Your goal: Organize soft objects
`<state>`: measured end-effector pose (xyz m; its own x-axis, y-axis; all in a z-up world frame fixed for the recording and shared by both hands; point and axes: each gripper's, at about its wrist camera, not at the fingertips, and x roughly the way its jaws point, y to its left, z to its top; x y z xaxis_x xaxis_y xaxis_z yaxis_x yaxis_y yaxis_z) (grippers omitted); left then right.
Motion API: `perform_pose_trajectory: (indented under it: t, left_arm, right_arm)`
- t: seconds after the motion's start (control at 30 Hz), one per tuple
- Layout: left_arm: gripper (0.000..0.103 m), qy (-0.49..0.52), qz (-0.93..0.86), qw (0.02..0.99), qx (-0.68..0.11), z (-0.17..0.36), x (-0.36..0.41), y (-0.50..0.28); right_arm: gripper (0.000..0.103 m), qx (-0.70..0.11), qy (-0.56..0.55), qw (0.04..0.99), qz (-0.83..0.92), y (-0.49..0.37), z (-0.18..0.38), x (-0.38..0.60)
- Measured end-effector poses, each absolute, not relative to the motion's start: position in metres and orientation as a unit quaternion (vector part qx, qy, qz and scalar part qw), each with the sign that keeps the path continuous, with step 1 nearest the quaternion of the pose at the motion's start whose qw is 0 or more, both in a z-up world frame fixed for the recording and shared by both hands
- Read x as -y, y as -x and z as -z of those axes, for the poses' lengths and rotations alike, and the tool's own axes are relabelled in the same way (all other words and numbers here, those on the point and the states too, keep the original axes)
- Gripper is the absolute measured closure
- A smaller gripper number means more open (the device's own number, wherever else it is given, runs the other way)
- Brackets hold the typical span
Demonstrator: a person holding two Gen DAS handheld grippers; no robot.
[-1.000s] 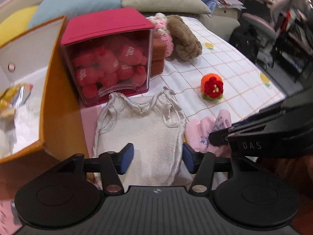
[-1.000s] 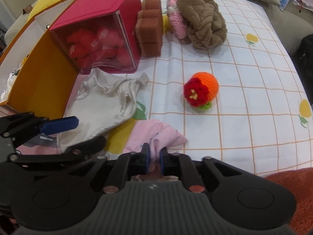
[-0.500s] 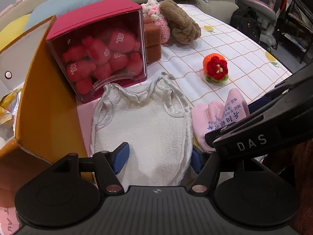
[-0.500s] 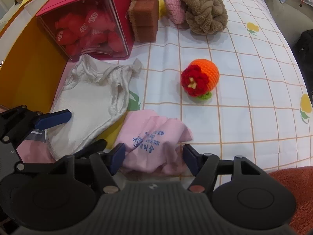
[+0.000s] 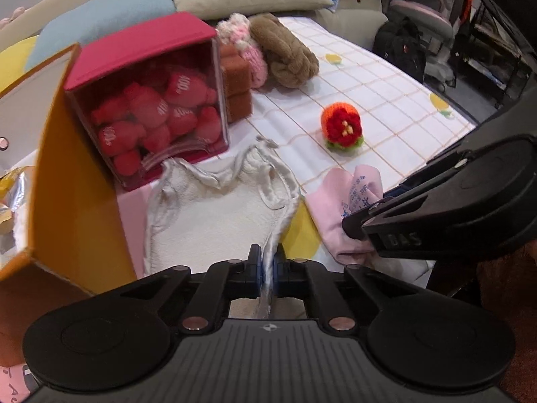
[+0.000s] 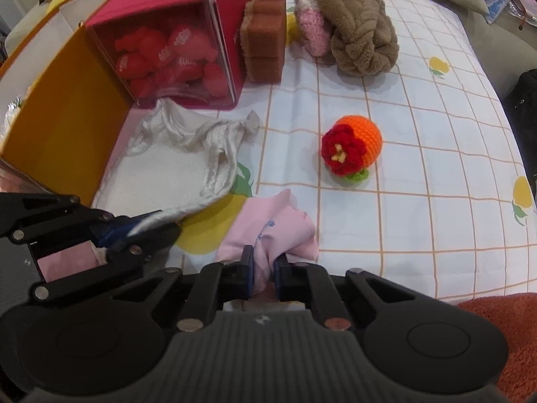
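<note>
A white satin-edged cloth [image 5: 214, 218] lies flat on the checked sheet [image 6: 402, 218], just in front of the red box [image 5: 154, 100]. My left gripper [image 5: 266, 262] is shut on the cloth's near right edge, and the pinched hem runs up between the pads. To its right lies a crumpled pink cloth [image 6: 275, 225] with blue print. The jaws of my right gripper [image 6: 263, 265] are closing, and its pads press on a fold of the pink cloth. Each gripper shows in the other's view, the left gripper [image 6: 134, 231] and the right gripper [image 5: 369, 211].
An orange cardboard box [image 6: 67, 117] stands open at the left, against the red box of red plush pieces [image 6: 174, 53]. Behind are brown sponges [image 6: 265, 47], a pink crochet piece [image 6: 310, 30] and a brown plush [image 6: 362, 33]. A crocheted orange ball [image 6: 352, 147] sits mid-sheet. A rust rug [image 6: 503, 319] lies at the near right.
The left gripper stood open over the white cloth and has shut on its edge. The right gripper let go of the pink cloth, opened wide, then closed on it again.
</note>
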<state>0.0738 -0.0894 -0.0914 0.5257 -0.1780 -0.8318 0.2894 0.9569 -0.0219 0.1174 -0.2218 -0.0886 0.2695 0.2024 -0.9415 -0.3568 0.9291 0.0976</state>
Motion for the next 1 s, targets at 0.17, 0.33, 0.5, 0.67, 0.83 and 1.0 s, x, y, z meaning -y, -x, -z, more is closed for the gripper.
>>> perform_pose_trajectory:
  t: [0.17, 0.33, 0.5, 0.67, 0.83, 1.0]
  left_arm:
    - [0.097, -0.009, 0.140, 0.880, -0.454, 0.071, 0.077, -0.069]
    - [0.098, 0.033, 0.144, 0.890, -0.430, 0.044, 0.066, -0.065]
    - [0.098, 0.071, 0.151, 0.902, -0.398, 0.014, 0.052, -0.059]
    - [0.098, 0.091, 0.157, 0.916, -0.357, -0.014, 0.042, -0.047]
    - [0.098, 0.108, 0.142, 0.930, -0.321, -0.038, 0.023, -0.037]
    - [0.098, 0.124, 0.113, 0.943, -0.286, -0.057, -0.001, -0.035]
  right_arm:
    - [0.094, -0.550, 0.055, 0.812, -0.185, -0.112, 0.073, 0.225]
    - [0.095, -0.521, 0.063, 0.830, -0.187, -0.105, 0.054, 0.225]
    - [0.095, -0.488, 0.052, 0.851, -0.187, -0.097, 0.025, 0.228]
    - [0.095, -0.457, 0.041, 0.865, -0.200, -0.092, -0.003, 0.220]
    - [0.095, -0.428, 0.041, 0.875, -0.223, -0.088, -0.027, 0.203]
    - [0.095, -0.401, 0.040, 0.879, -0.257, -0.089, -0.050, 0.176]
